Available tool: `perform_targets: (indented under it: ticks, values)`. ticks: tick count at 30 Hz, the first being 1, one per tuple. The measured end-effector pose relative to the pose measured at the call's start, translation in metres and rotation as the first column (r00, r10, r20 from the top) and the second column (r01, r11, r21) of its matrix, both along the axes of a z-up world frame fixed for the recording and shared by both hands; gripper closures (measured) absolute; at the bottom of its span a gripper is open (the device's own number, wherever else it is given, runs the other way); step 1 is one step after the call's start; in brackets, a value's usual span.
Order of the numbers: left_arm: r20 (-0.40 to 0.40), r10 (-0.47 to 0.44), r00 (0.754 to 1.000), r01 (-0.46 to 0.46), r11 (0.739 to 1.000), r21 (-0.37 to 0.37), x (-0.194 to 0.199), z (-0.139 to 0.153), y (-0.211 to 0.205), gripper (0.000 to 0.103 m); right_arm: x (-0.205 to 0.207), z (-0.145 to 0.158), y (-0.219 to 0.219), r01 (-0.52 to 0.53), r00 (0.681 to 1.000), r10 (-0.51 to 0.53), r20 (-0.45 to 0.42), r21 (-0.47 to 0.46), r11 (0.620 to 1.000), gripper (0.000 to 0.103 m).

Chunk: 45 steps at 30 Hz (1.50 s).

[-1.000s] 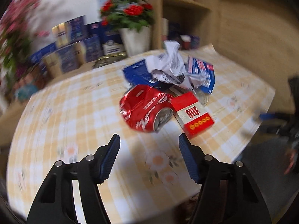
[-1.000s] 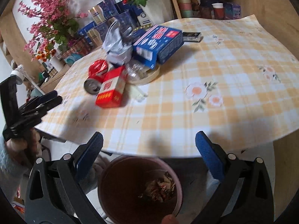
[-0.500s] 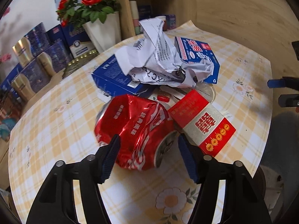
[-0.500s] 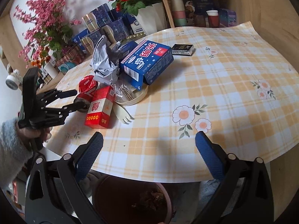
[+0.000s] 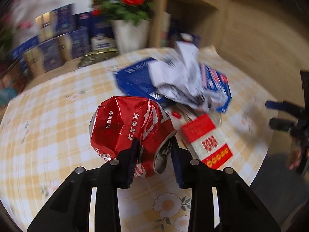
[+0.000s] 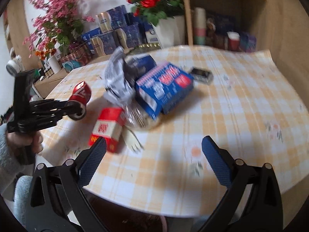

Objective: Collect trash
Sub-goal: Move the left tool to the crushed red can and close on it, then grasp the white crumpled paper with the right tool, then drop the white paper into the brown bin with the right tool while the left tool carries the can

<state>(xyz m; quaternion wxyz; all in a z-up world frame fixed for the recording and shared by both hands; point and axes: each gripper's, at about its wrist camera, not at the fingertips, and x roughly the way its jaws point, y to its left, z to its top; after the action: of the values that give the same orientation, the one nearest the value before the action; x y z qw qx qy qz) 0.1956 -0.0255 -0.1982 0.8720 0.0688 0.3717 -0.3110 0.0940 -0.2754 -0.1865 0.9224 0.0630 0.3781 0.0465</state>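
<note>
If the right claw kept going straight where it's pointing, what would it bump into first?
Probably just the checked tablecloth: the open right claw has nothing between its fingers. The red and white box sits off by its left finger; depth is hard to judge.

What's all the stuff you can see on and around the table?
crushed soda can: one, red, near table edge, between the closing left jaws
cigarette pack: one, red and white, beside the can
crumpled paper: one, white, atop the pile
blue boxes: two, under and beside the paper
plastic fork: one, cream, by the pack
small dark box: one, farther back
tablecloth: one, yellow check with flowers
rose pot: one, white, red roses, behind table
pink flowers: one bunch, back left
left gripper: black, pads against the can
right gripper: black, blue pads, open, empty
</note>
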Motion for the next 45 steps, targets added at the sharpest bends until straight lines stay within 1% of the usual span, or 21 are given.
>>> perform_targets:
  ticks: [3,5,7,10,12,14,16,17,19,20,21,22,23,24,25,31,35,37,40,43,45]
  values:
    - [-0.018,0.14,0.99,-0.141,0.987,-0.071,-0.01,0.012,0.022,0.071,0.024,0.011,0.017,-0.04,0.999,0.042,0.027,-0.071,0.997,0.006]
    - [-0.026,0.205,0.978,-0.207,0.973,-0.101,-0.018,0.018,0.033,0.071,0.044,0.017,0.03,-0.074,0.996,0.08,0.043,-0.114,0.991,0.006]
    - [-0.021,0.241,0.97,-0.242,0.964,-0.111,-0.026,0.023,0.038,0.071,0.068,0.02,0.046,-0.108,0.992,0.117,0.046,-0.156,0.982,0.006]
    - [-0.027,0.292,0.956,-0.293,0.945,-0.143,-0.042,0.03,0.049,0.071,0.097,0.017,0.063,-0.131,0.99,0.141,0.034,-0.197,0.972,0.006]
    - [-0.042,0.321,0.946,-0.323,0.929,-0.183,-0.053,0.033,0.06,0.071,0.117,0.013,0.072,-0.134,0.99,0.14,0.014,-0.209,0.969,0.007]
    - [-0.053,0.337,0.94,-0.34,0.917,-0.207,-0.063,0.035,0.069,0.071,0.129,0.01,0.081,-0.137,0.99,0.141,0.001,-0.22,0.966,0.009]
    - [-0.058,0.349,0.936,-0.352,0.909,-0.221,-0.071,0.036,0.075,0.071,0.138,0.005,0.09,-0.14,0.99,0.142,-0.011,-0.249,0.958,0.02]
    - [-0.058,0.348,0.936,-0.352,0.909,-0.223,-0.076,0.037,0.079,0.071,0.142,0.003,0.093,-0.139,0.99,0.139,-0.021,-0.265,0.954,0.023]
    - [-0.049,0.345,0.937,-0.348,0.913,-0.215,-0.081,0.038,0.08,0.071,0.149,-0.002,0.096,-0.121,0.993,0.112,-0.048,-0.285,0.951,0.035]
    - [-0.04,0.34,0.939,-0.341,0.917,-0.208,-0.084,0.039,0.08,0.071,0.151,-0.003,0.094,-0.107,0.994,0.094,-0.057,-0.282,0.953,0.037]
    - [-0.031,0.339,0.94,-0.338,0.919,-0.202,-0.086,0.041,0.08,0.071,0.152,-0.003,0.093,-0.095,0.995,0.081,-0.064,-0.271,0.958,0.045]
    - [-0.023,0.339,0.94,-0.337,0.921,-0.196,-0.087,0.042,0.08,0.071,0.154,-0.002,0.092,-0.094,0.994,0.079,-0.072,-0.248,0.964,0.056]
    - [-0.019,0.338,0.941,-0.335,0.922,-0.194,-0.088,0.043,0.081,0.071,0.154,-0.002,0.093,-0.102,0.993,0.086,-0.078,-0.233,0.967,0.056]
    - [-0.015,0.339,0.941,-0.335,0.921,-0.197,-0.088,0.044,0.082,0.071,0.153,0.0,0.094,-0.104,0.993,0.088,-0.078,-0.233,0.967,0.056]
    - [-0.011,0.339,0.941,-0.335,0.921,-0.201,-0.089,0.045,0.083,0.071,0.15,0.005,0.095,-0.105,0.994,0.094,-0.059,-0.227,0.968,0.056]
    - [0.007,0.342,0.94,-0.333,0.917,-0.218,-0.098,0.056,0.085,0.071,0.123,0.051,0.088,-0.106,0.987,0.119,0.11,-0.117,0.987,0.056]
    - [0.018,0.332,0.943,-0.32,0.921,-0.222,-0.11,0.062,0.082,0.071,0.1,0.08,0.076,-0.095,0.977,0.104,0.187,-0.057,0.994,0.056]
    - [0.027,0.323,0.946,-0.31,0.925,-0.221,-0.119,0.066,0.08,0.071,0.081,0.092,0.069,-0.093,0.972,0.097,0.213,-0.029,0.995,0.056]
    - [0.037,0.311,0.95,-0.296,0.93,-0.219,-0.131,0.07,0.078,0.071,0.052,0.1,0.063,-0.103,0.968,0.102,0.23,-0.009,0.995,0.056]
    - [0.038,0.296,0.954,-0.281,0.934,-0.218,-0.146,0.072,0.076,0.071,0.021,0.099,0.059,-0.122,0.966,0.119,0.229,-0.003,0.993,0.056]
    - [0.042,0.287,0.957,-0.272,0.937,-0.217,-0.16,0.073,0.075,0.072,-0.002,0.093,0.056,-0.139,0.968,0.136,0.213,0.002,0.99,0.056]
